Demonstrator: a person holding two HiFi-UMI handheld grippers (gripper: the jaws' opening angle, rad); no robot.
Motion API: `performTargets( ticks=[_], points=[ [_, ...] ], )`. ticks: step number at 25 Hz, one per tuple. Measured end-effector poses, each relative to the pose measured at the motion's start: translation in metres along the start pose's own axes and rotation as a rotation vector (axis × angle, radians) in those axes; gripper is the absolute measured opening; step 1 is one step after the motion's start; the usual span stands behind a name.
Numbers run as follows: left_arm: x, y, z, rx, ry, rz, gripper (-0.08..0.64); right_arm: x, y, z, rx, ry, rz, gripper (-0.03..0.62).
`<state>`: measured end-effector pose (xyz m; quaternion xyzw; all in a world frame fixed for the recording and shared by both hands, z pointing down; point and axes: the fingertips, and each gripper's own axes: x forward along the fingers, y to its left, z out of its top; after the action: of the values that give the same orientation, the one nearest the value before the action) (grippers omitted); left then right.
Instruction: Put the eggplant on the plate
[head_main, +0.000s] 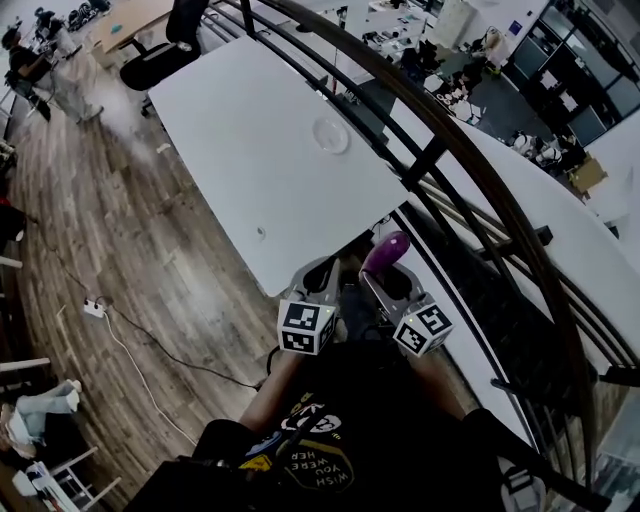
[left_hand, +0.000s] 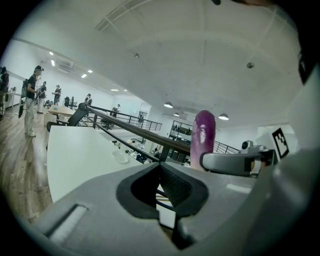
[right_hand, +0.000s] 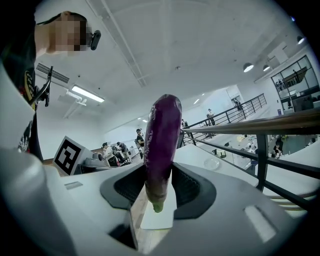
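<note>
Purple eggplant (right_hand: 162, 145) stands upright, pinched in R gripper (right_hand: 159, 172) for carrying, well short of plate (head_main: 330, 135); L gripper (left_hand: 160, 167) idle, jaws together, empty.

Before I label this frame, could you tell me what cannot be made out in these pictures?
- Head view: the stem end of the long purple eggplant is hidden between the right tongs holding it.
- Head view: the dark speck on the white rectangular table is too small to identify.
- Head view: the clear round plate is too small and glassy to show whether anything lies on it.
</note>
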<state>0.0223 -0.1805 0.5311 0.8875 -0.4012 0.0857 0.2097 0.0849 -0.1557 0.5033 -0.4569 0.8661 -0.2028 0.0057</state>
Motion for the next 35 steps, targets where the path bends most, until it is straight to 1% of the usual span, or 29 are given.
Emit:
performTargets(
  ticks=[3,6,12,16,18,20,25,30,35],
  points=[
    [0.026,0.018,0.017,-0.007,0.001,0.025,0.005,0.027,-0.02,0.016,-0.001,0.005,0.027,0.17],
    [0.059,0.021,0.036,-0.007,-0.003,0.04,0.005,0.042,-0.048,0.035,-0.001,0.002,0.054,0.17],
    [0.135,0.013,0.063,0.011,-0.018,0.047,0.005,0.055,-0.114,0.065,-0.014,-0.029,0.088,0.17],
    [0.184,-0.012,0.087,0.038,-0.031,0.069,0.005,0.046,-0.162,0.086,-0.008,-0.031,0.121,0.17],
    [0.202,-0.016,0.093,0.053,-0.027,0.087,0.005,0.048,-0.181,0.092,-0.007,-0.022,0.138,0.17],
    [0.215,-0.015,0.091,0.049,-0.023,0.104,0.005,0.053,-0.197,0.093,0.0,-0.015,0.153,0.17],
    [0.239,0.008,0.08,0.02,0.015,0.152,0.005,0.08,-0.232,0.083,0.027,0.009,0.183,0.17],
    [0.261,0.039,0.093,0.007,0.024,0.158,0.005,0.118,-0.25,0.091,0.03,0.027,0.188,0.17],
    [0.276,0.066,0.108,0.016,0.01,0.162,0.005,0.147,-0.256,0.098,0.017,0.038,0.184,0.17]
  ],
)
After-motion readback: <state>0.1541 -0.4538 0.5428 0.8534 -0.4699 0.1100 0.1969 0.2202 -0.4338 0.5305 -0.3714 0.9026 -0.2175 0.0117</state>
